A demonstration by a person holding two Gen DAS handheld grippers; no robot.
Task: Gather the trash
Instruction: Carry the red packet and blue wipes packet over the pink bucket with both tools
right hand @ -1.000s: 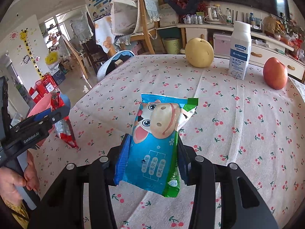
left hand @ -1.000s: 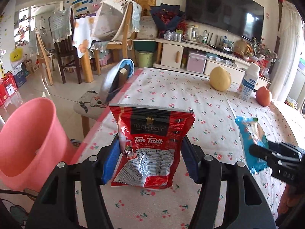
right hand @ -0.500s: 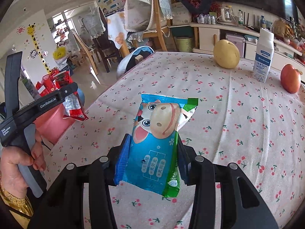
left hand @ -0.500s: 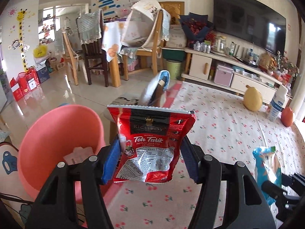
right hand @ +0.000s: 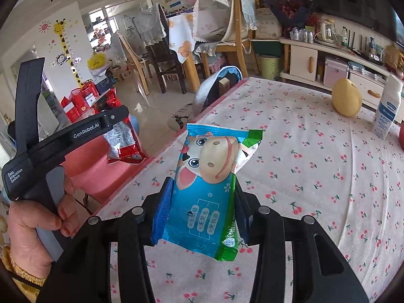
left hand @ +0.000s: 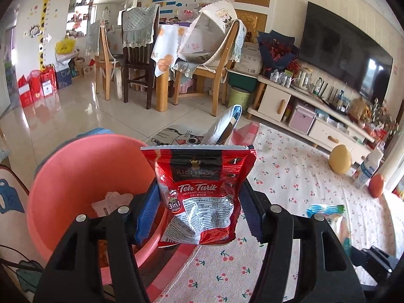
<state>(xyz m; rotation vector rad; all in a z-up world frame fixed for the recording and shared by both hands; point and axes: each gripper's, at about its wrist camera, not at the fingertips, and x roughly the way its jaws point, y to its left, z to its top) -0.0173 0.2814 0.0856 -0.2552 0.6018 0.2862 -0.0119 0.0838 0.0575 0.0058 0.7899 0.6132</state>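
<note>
A pink plastic bin (left hand: 75, 176) stands on the floor just left of the cherry-print clothed counter (right hand: 315, 176). At the counter's far right, a yellow round pear (right hand: 346, 100) sits left of a white milk carton (right hand: 387, 111).
</note>
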